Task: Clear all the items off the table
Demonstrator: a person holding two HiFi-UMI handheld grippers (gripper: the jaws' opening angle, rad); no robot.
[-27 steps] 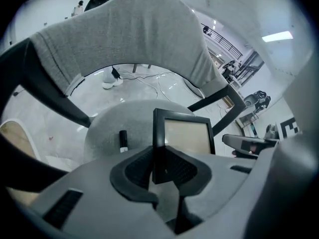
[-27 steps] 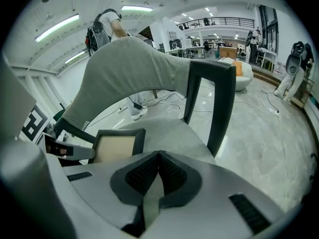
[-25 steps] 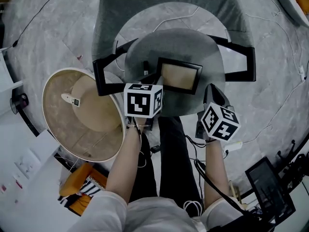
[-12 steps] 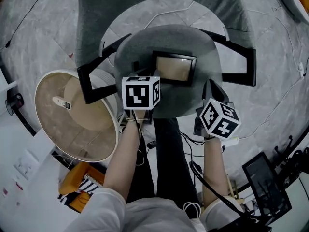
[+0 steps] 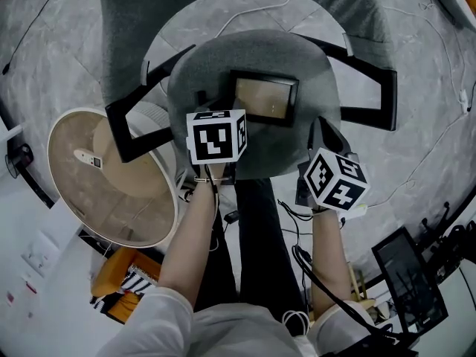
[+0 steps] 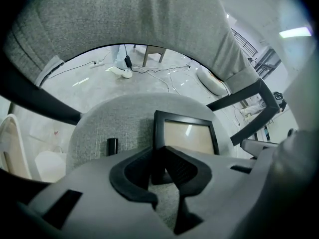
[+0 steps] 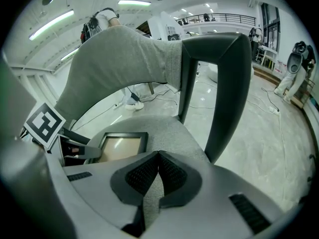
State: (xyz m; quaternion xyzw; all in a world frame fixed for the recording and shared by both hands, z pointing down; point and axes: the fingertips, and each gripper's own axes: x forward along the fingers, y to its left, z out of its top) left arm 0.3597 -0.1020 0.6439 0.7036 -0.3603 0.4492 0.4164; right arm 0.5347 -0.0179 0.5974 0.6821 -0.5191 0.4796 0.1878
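Left gripper is what we are logging first: its jaws are closing narrowly on the near left corner of the black picture frame. The frame is resting on the grey chair seat. Right gripper is hovering just right of the frame, jaws pressed together, gripping nothing. We are seeing a small black object lying left of the frame. Further left, a small white device is sitting on the round beige table.

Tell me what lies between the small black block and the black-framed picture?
Only bare grey fabric chair seat separates small black block and black-framed picture, in the left gripper view.
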